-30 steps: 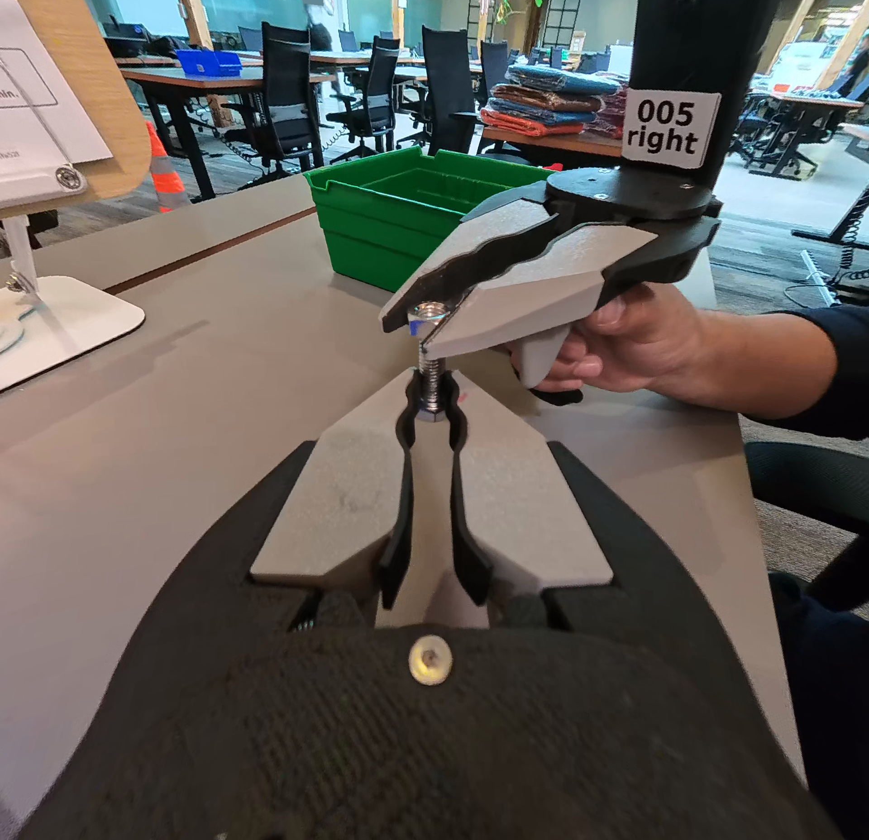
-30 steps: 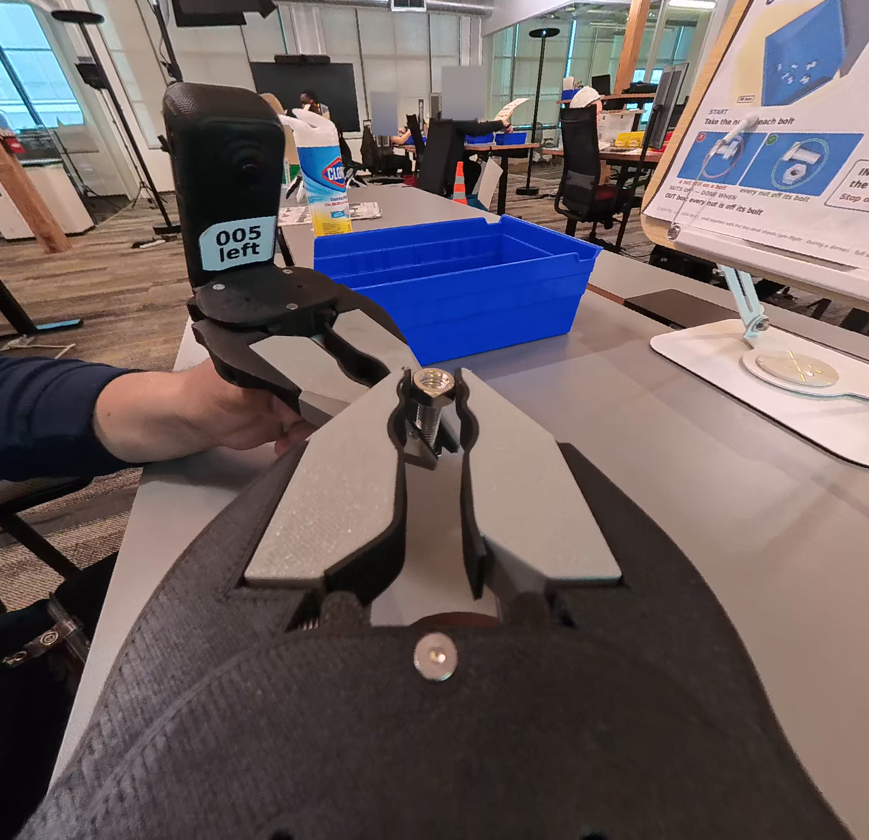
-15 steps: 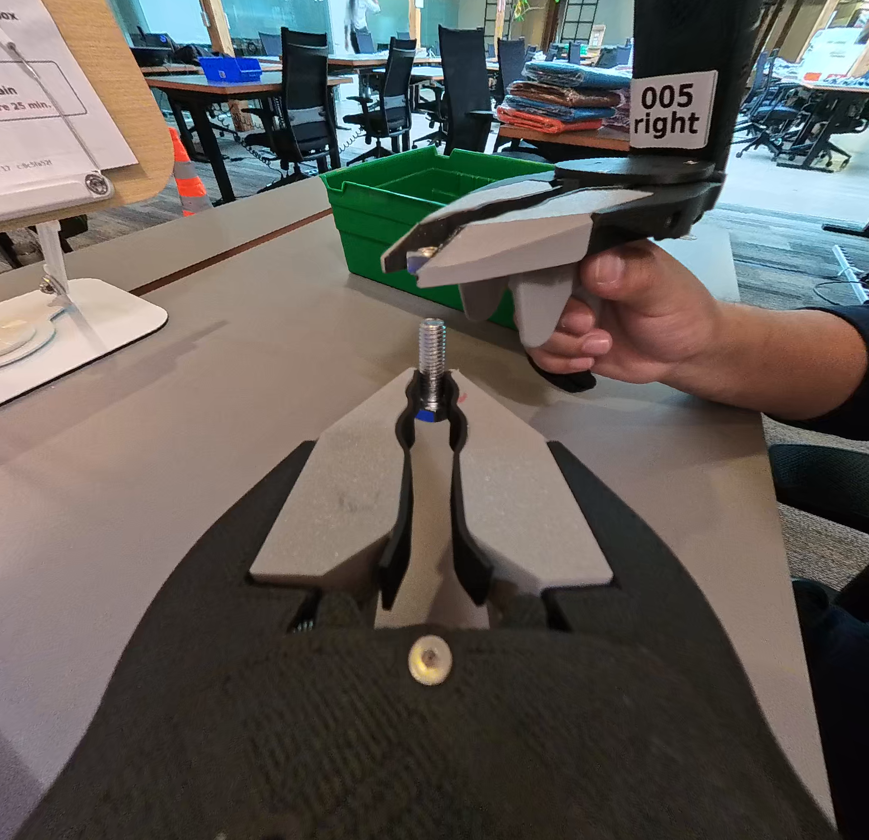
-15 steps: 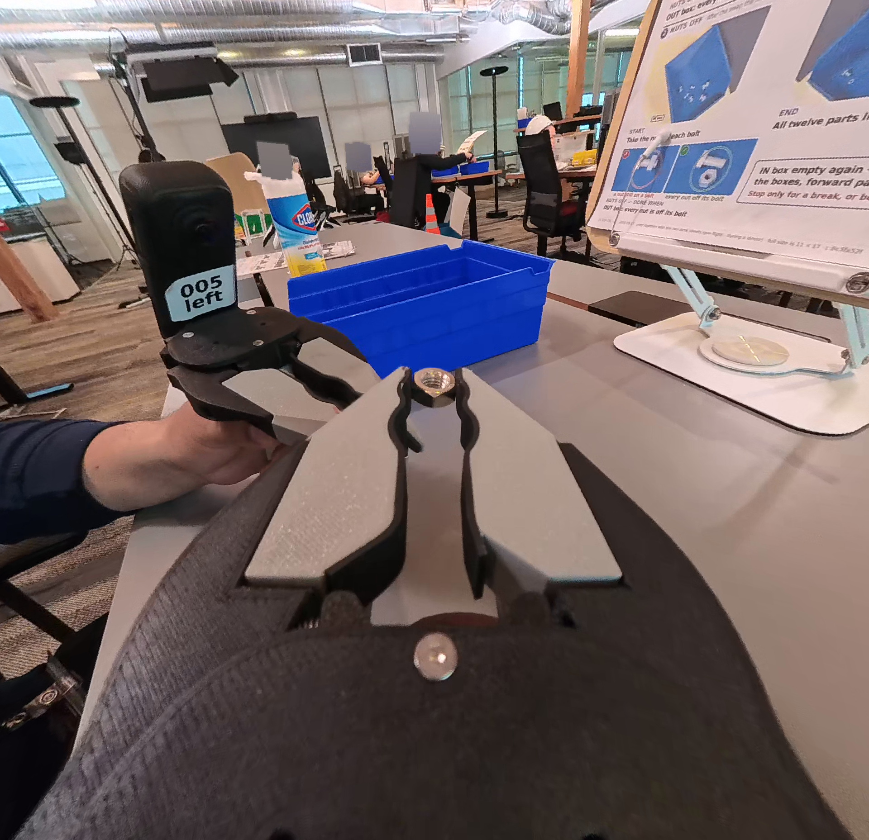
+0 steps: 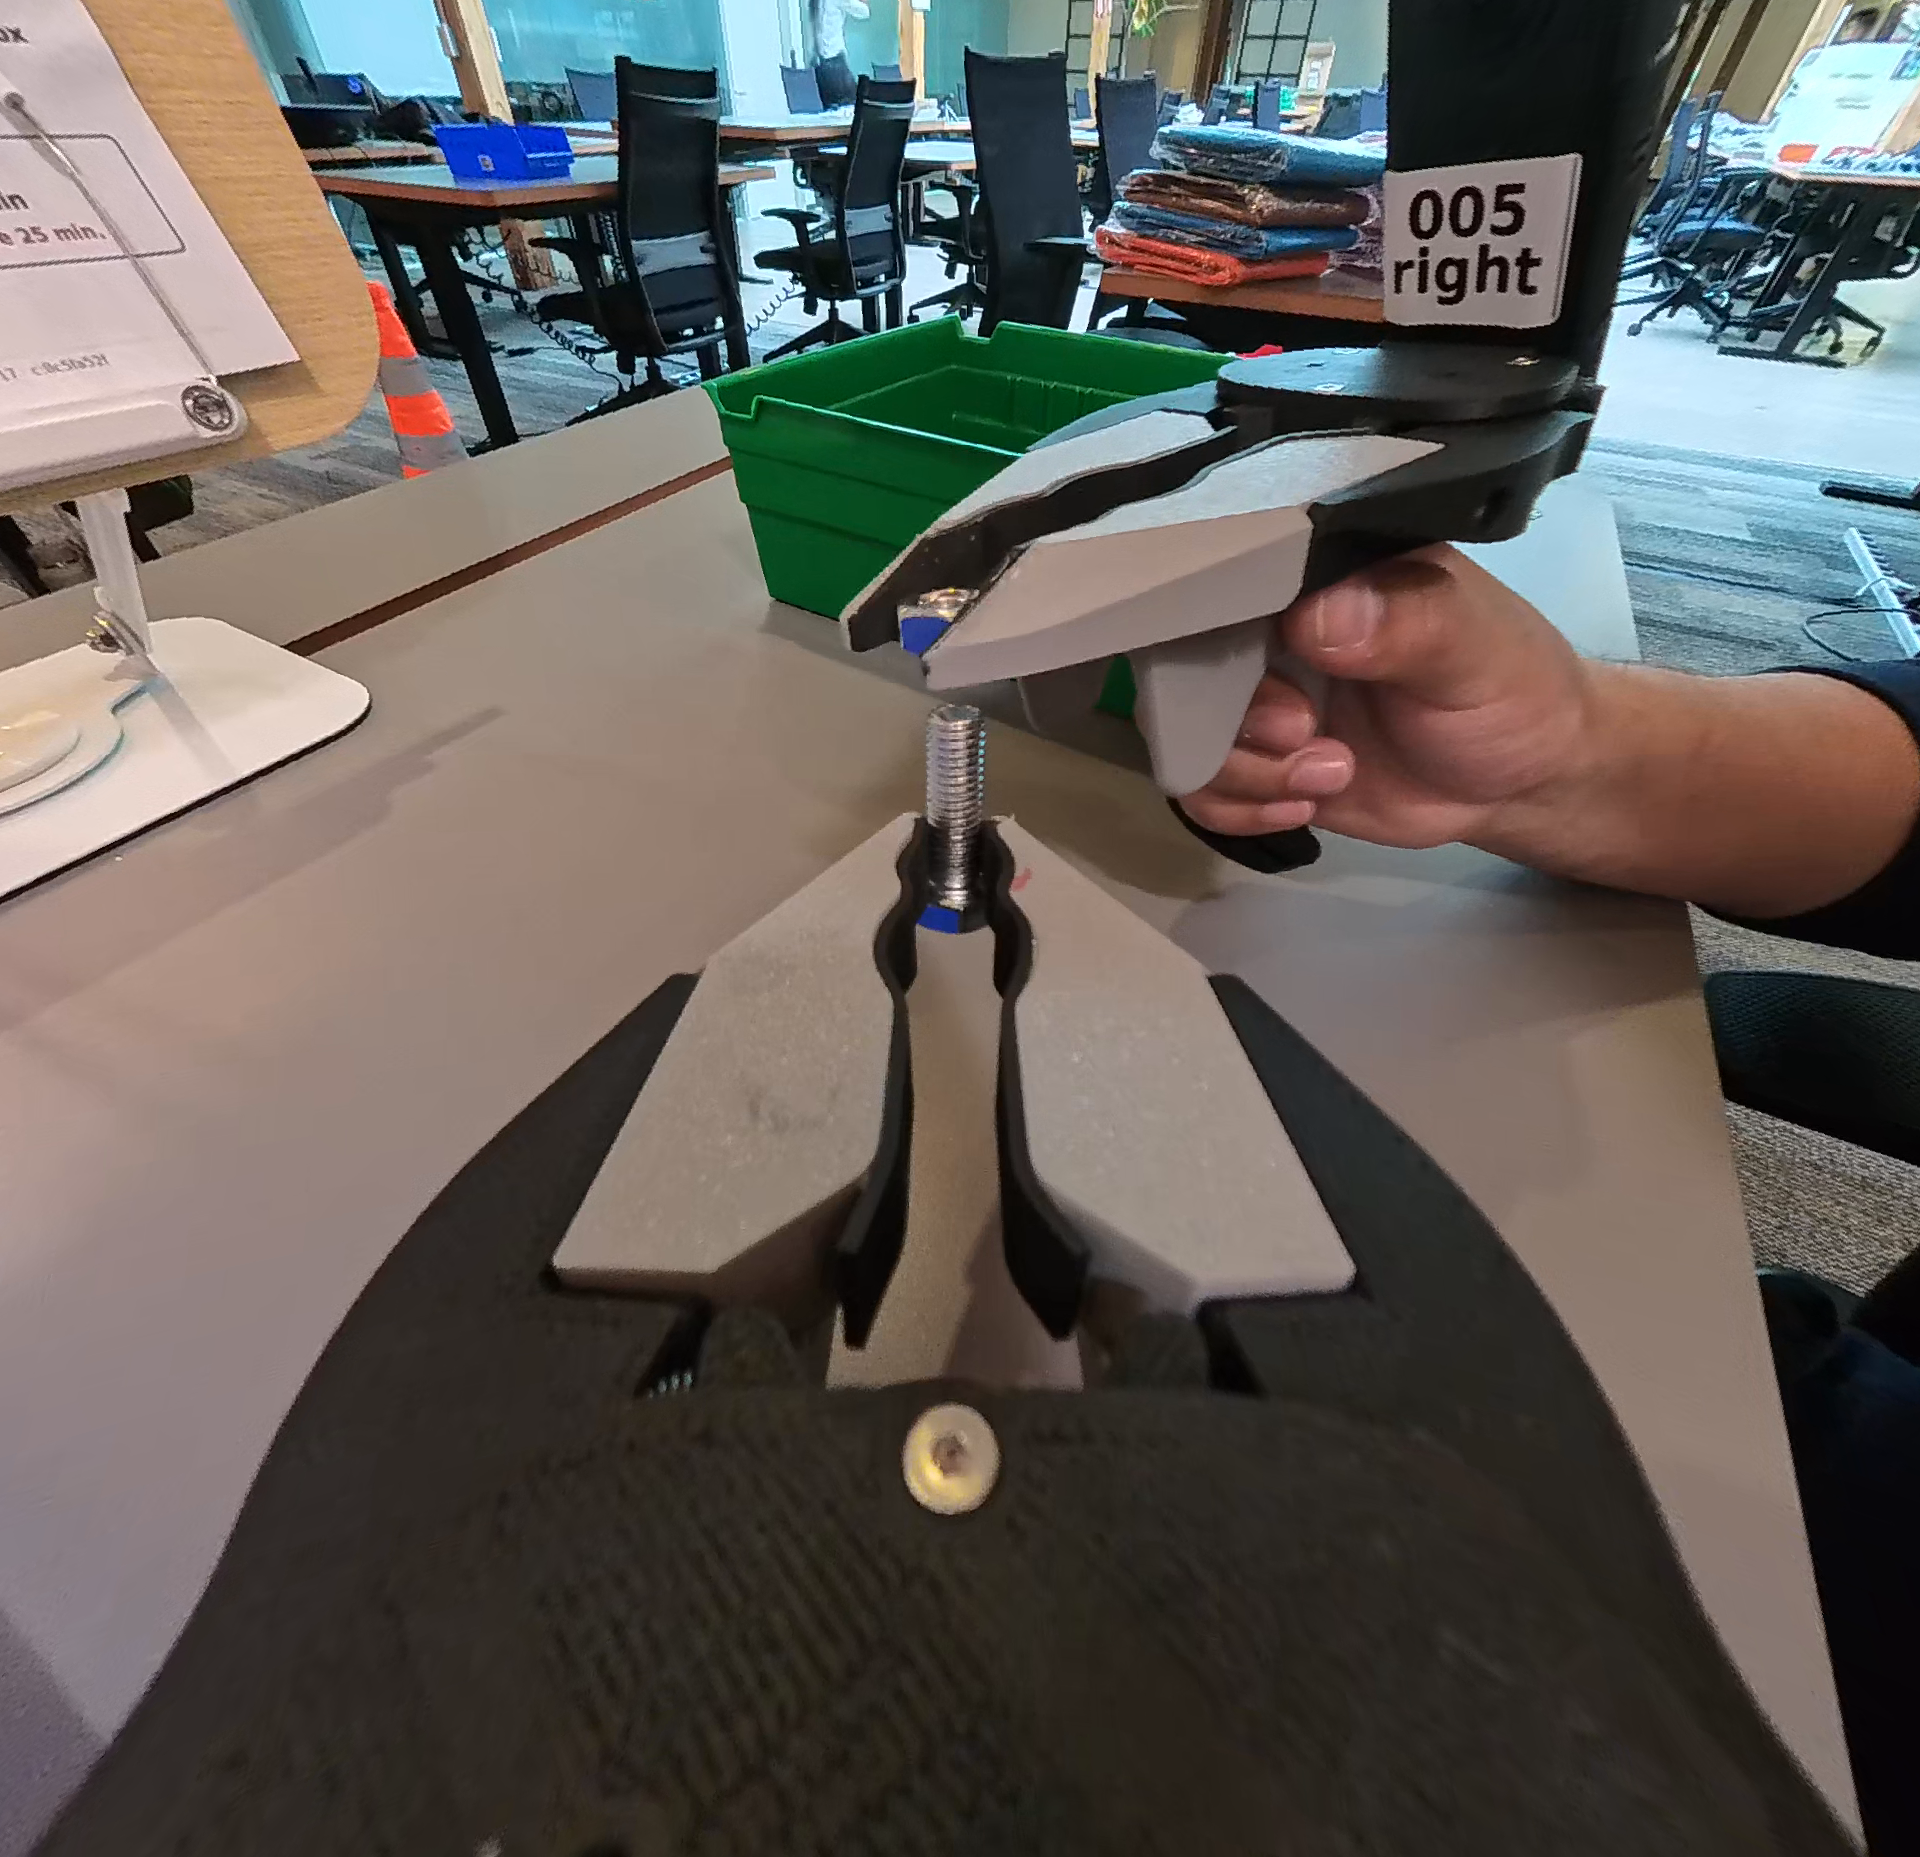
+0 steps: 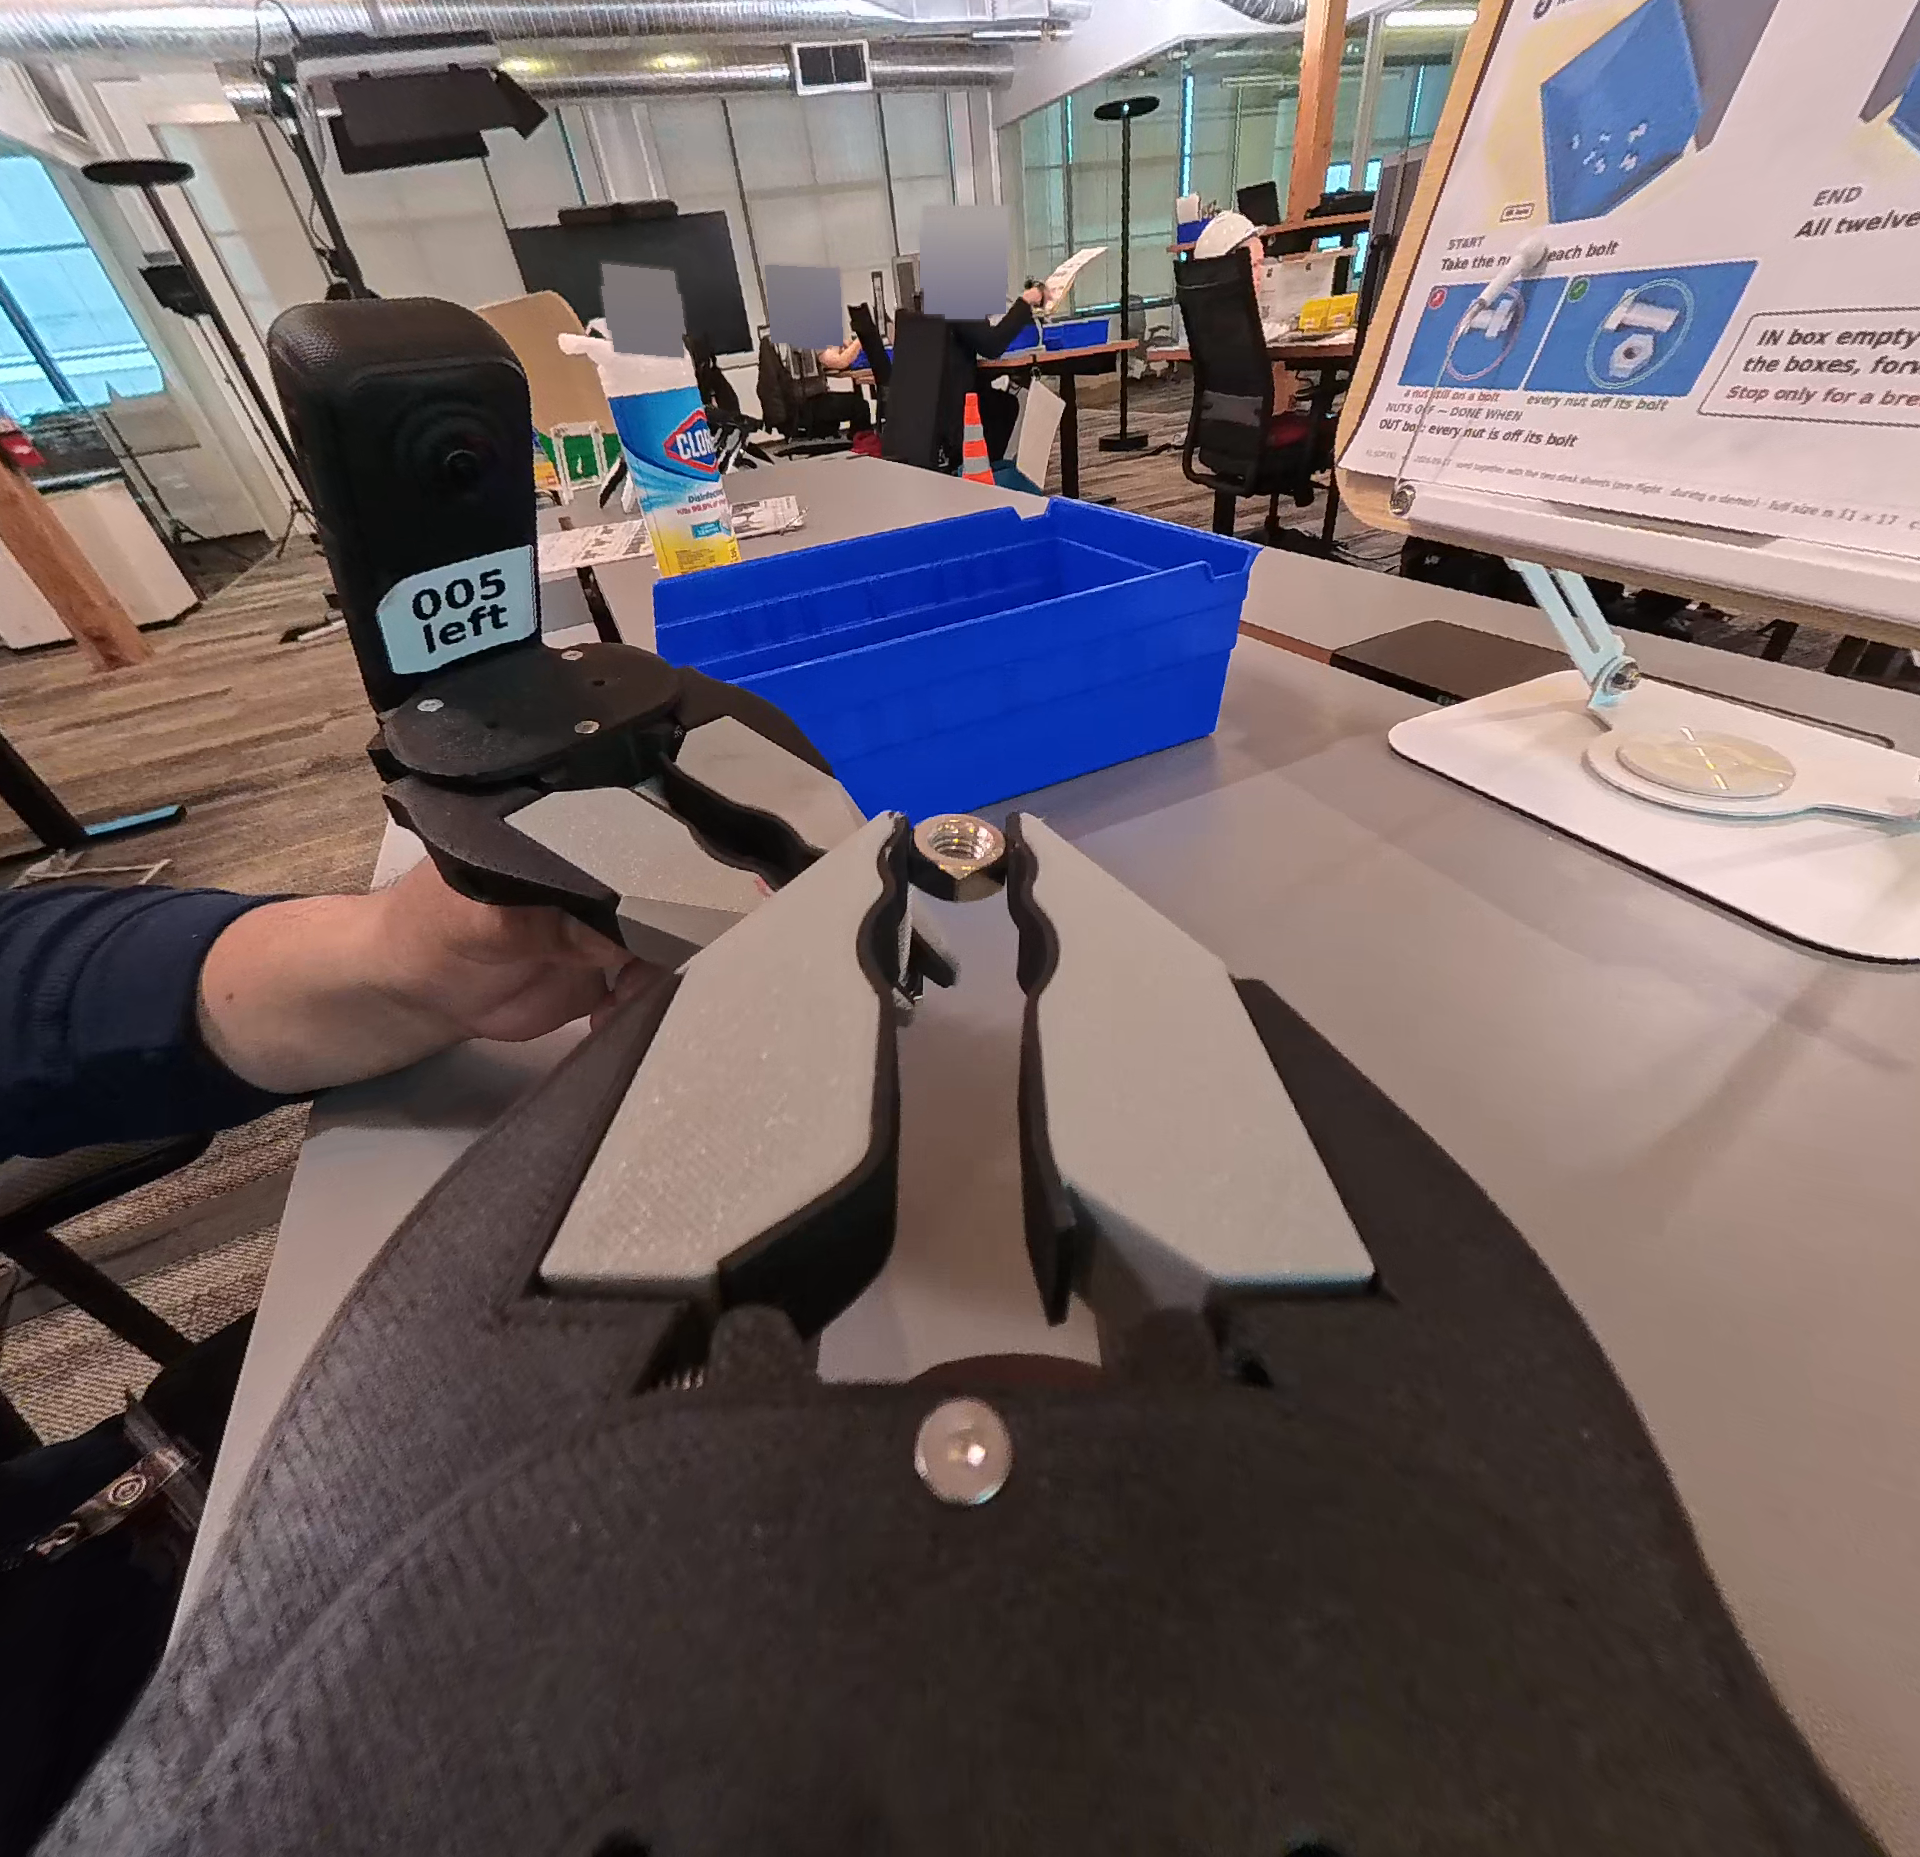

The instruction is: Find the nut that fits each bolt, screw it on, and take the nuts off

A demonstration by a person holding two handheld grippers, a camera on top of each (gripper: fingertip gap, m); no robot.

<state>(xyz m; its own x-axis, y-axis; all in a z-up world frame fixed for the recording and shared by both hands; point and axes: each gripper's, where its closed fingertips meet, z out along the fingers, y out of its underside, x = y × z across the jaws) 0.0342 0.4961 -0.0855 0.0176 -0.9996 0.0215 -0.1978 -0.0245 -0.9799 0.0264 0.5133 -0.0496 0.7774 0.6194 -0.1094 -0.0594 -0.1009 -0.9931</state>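
Observation:
My left gripper (image 5: 954,872) is shut on a silver bolt (image 5: 954,768) near its blue-marked head, and the threaded shaft stands upright above the fingertips. My right gripper (image 6: 956,862) is shut on a silver hex nut (image 6: 956,857) with a blue mark, its hole facing up. In the left wrist view the right gripper (image 5: 935,628) holds the nut (image 5: 938,618) just above the bolt tip, with a small gap between them. In the right wrist view the left gripper (image 6: 894,966) sits below and left of my fingertips, and the bolt is mostly hidden.
A green bin (image 5: 831,477) stands on the grey table (image 5: 468,924) behind the right gripper. A blue bin (image 6: 966,685) stands behind the left gripper. An instruction board on a white stand (image 6: 1662,799) is at the table's side. A wipes canister (image 6: 675,477) stands farther back. My left and right fingertips are right by each other.
One second ago the nut was on the bolt's tip. It then came off, lifted up and away in the right gripper, and has now come back down close above the bolt tip.

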